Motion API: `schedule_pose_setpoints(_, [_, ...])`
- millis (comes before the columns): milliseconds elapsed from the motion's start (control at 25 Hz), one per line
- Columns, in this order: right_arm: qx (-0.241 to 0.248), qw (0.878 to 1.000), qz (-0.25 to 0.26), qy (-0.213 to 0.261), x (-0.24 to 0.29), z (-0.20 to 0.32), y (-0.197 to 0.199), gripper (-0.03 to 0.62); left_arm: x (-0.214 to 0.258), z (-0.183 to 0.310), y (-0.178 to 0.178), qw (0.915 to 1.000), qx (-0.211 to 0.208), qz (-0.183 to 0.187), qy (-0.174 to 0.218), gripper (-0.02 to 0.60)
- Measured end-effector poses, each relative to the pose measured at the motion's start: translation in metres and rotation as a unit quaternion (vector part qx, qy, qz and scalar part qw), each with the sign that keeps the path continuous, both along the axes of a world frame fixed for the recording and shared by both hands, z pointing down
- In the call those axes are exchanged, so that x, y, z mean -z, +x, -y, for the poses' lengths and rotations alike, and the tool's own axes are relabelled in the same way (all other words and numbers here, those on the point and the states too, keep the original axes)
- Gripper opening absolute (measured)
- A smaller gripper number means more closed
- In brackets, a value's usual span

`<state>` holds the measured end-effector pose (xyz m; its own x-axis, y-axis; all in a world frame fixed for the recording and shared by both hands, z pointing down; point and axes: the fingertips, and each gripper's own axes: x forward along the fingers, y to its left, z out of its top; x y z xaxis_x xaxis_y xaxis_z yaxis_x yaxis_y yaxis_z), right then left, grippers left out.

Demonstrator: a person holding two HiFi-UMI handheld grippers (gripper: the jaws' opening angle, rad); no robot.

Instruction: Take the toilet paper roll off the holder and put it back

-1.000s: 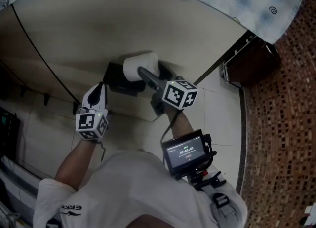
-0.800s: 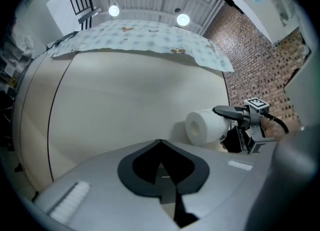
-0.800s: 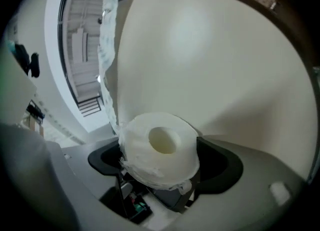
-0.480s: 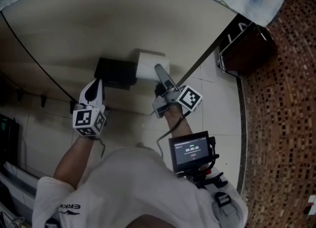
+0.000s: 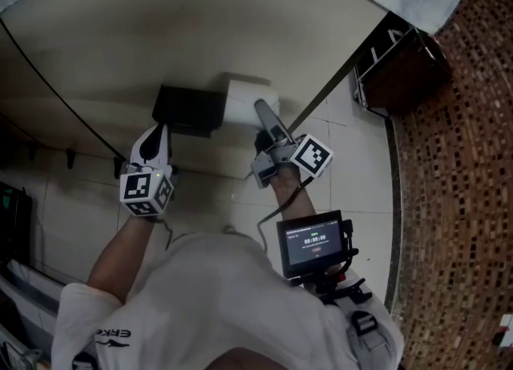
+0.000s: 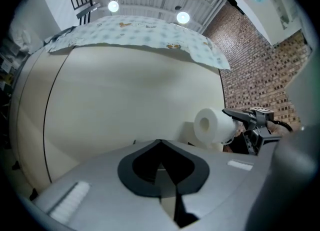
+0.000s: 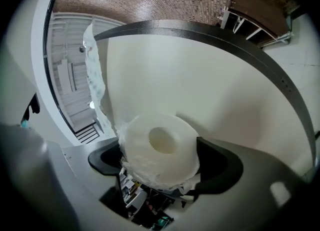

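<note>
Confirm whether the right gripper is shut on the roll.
Shut: the right gripper presses both sides of the toilet paper roll.

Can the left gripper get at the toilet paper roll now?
Probably yes: nothing stands between the left gripper and the toilet paper roll. But its jaws are shut, and the right gripper holds the roll.

The right gripper (image 5: 259,109) covers the near side of the toilet paper roll (image 5: 243,94). Whether the roll touches the black holder (image 5: 186,110) cannot be told. The print on the screen (image 5: 311,242) is too small to read.
</note>
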<state>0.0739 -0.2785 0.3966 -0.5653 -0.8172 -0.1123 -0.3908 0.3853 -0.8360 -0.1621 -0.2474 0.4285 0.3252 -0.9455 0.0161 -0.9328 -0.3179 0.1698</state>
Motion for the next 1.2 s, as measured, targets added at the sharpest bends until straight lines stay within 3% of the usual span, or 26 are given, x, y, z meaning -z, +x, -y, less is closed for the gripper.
schedule_pose_setpoints(200, [0.002,1.000,-0.002,-0.008,-0.006,0.001,0.000,0.443,-0.034,0.002,0.002,0.9992,-0.002,0.031,-0.026,0.000])
schedule_pose_setpoints(480, [-0.007,1.000,-0.007,-0.020,-0.021,-0.005,0.011,0.443,-0.101,-0.002,0.005,0.9945,-0.004,0.046,-0.095,0.000])
schedule_pose_setpoints(800, [-0.010,0.999,-0.019,-0.040,-0.038,-0.016,0.019,0.443,-0.148,-0.004,0.009,0.9887,-0.005,0.030,-0.147,0.000])
schedule_pose_setpoints(880, [-0.010,0.999,-0.022,-0.042,-0.041,-0.015,0.020,0.443,-0.155,0.000,0.012,0.9873,-0.012,-0.001,-0.158,0.000])
schedule_pose_setpoints(1000, [-0.011,0.998,-0.027,-0.048,-0.045,-0.016,0.023,0.443,-0.166,0.006,0.018,0.9800,-0.029,-0.081,-0.179,0.000])
schedule_pose_setpoints(1200, [-0.012,0.998,-0.034,-0.054,-0.050,-0.021,0.029,0.443,-0.183,0.012,0.033,0.9456,-0.073,-0.240,-0.207,0.000])
